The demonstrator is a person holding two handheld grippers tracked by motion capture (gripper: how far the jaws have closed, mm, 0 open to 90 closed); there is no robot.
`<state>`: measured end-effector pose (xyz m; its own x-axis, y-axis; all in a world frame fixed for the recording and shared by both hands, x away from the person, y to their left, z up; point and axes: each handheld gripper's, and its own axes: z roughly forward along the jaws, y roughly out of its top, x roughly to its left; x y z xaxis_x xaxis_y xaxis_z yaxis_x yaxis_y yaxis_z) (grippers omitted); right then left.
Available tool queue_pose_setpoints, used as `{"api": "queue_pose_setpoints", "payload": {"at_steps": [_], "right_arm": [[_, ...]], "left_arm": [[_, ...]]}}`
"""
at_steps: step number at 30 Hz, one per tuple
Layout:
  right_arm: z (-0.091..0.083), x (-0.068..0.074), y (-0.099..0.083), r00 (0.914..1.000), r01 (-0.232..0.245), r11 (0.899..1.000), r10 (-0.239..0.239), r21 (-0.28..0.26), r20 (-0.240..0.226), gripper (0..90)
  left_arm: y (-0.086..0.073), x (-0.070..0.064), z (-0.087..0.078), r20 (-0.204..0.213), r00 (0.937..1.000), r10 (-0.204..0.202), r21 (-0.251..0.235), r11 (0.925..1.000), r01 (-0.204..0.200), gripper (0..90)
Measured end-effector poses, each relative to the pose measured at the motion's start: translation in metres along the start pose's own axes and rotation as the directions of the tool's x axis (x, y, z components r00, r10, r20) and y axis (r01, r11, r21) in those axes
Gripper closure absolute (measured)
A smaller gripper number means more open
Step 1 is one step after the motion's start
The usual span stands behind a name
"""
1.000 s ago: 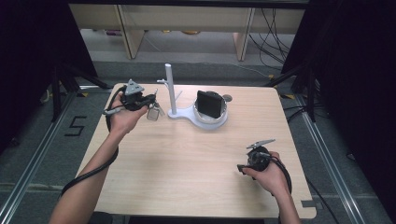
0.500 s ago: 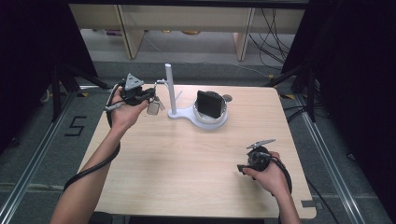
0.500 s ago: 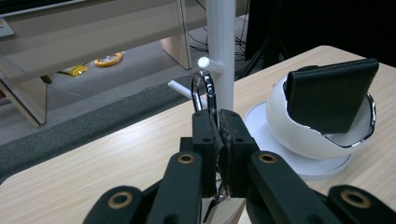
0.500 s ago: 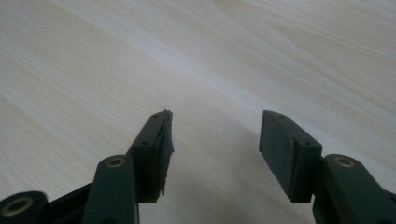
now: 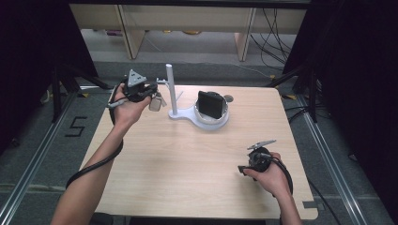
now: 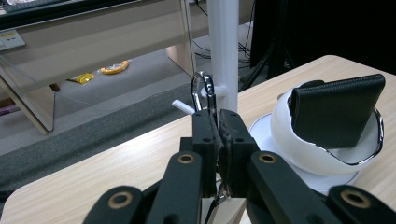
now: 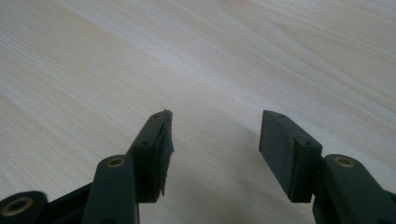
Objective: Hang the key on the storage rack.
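One padlock is clamped between the jaws of the left gripper, its shackle upright and just beside the white post of the stand, near the table's far left edge. The left forearm is stretched forward. The right gripper is held spread above bare wood, with open table all around.

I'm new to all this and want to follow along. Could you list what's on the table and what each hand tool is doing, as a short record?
Surface: pale wooden table
Stand: white plastic post on a base with a white bowl
In bowl: black leather wallet, upright
Left gripper: shut on a silver metal padlock, beside the post's peg
Right gripper: open, holding nothing, low over bare wood
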<state>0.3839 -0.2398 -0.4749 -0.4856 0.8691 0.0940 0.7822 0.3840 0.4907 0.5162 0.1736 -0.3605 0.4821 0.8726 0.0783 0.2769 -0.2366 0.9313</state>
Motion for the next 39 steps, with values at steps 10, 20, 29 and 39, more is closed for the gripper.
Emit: {"api": "queue_pose_setpoints", "payload": {"at_steps": [10, 20, 29, 39], "right_arm": [[0.003, -0.002, -0.001, 1.0, 0.007, 1.0, -0.007, 0.003, -0.005, 45.2], [0.002, -0.002, -0.001, 1.0, 0.007, 1.0, -0.007, 0.004, -0.005, 45.2], [0.002, -0.002, -0.001, 1.0, 0.007, 1.0, -0.007, 0.004, -0.005, 45.2], [0.002, -0.002, -0.001, 0.9999, 0.008, 1.0, -0.008, -0.003, -0.007, 45.1]], "left_arm": [[0.0, -0.005, 0.003, -0.006, 1.0, 0.003, -0.002, 1.0, -0.003, 85.4], [0.0, -0.008, 0.008, -0.003, 1.0, 0.003, -0.001, 1.0, -0.003, 85.3], [-0.003, -0.009, 0.013, 0.001, 1.0, -0.003, 0.003, 1.0, 0.003, 85.3], [-0.006, -0.009, 0.019, 0.007, 1.0, -0.006, 0.01, 0.9999, 0.006, 85.1]]}}
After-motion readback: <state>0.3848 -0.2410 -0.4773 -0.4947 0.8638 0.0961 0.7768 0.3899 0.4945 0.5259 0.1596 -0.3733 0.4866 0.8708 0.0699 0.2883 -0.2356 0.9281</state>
